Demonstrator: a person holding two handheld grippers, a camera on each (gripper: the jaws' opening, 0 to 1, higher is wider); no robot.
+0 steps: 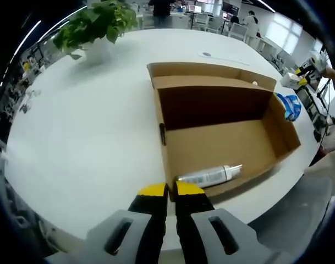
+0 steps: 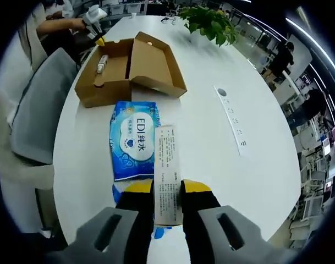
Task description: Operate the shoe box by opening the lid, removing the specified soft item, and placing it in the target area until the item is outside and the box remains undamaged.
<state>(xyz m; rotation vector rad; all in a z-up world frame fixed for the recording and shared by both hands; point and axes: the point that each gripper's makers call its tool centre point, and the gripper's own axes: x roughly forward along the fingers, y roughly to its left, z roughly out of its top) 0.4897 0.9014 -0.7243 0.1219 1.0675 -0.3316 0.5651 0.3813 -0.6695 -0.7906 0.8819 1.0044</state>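
The right gripper (image 2: 167, 190), pinching the wipes pack (image 2: 133, 140) by its label, should release gently at six o'clock of the box (image 2: 109, 82); the left gripper (image 1: 171, 191) sits closed.

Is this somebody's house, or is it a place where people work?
Probably an office or lab. There's a big white table, a grey chair, a potted plant, and people at desks behind.

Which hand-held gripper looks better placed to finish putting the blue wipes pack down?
The right hand-held gripper: its jaws already pinch the blue wipes pack by its white label over the table. The left hand-held gripper sits shut at the shoe box.
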